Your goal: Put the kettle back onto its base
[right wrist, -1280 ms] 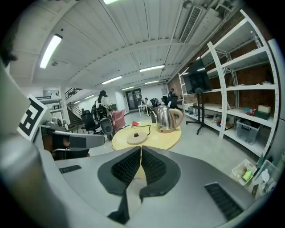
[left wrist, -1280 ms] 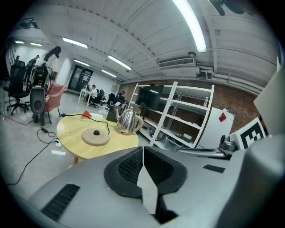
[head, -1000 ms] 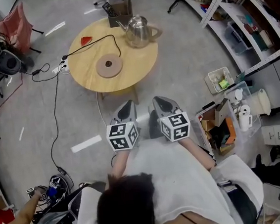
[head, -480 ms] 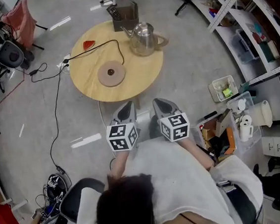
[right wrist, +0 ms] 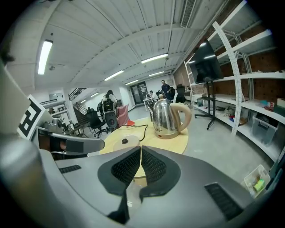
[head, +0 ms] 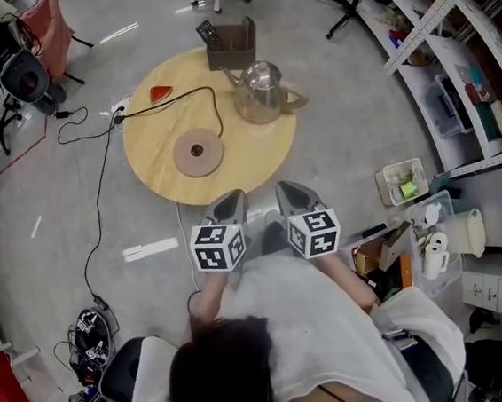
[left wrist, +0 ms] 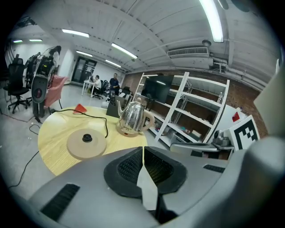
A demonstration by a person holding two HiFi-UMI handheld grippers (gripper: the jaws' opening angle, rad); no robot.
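- Kettle: polished steel, rounded body, beige loop handle. It stands upright on the round pale-wood table, to the right of its base and apart from it.
- Orientation in the head view: spout upper-left, handle right.
- Base: flat tan disc, dark centre stud, black cord.
- Left gripper and right gripper: ribbed black pads pressed together, nothing between.

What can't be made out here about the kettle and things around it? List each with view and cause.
Kettle: whether it holds water; its metal wall and lid hide the inside in every view.
Dark box at the table's far edge: contents too small, head view.
Red thing on the table: too small to name, head view.
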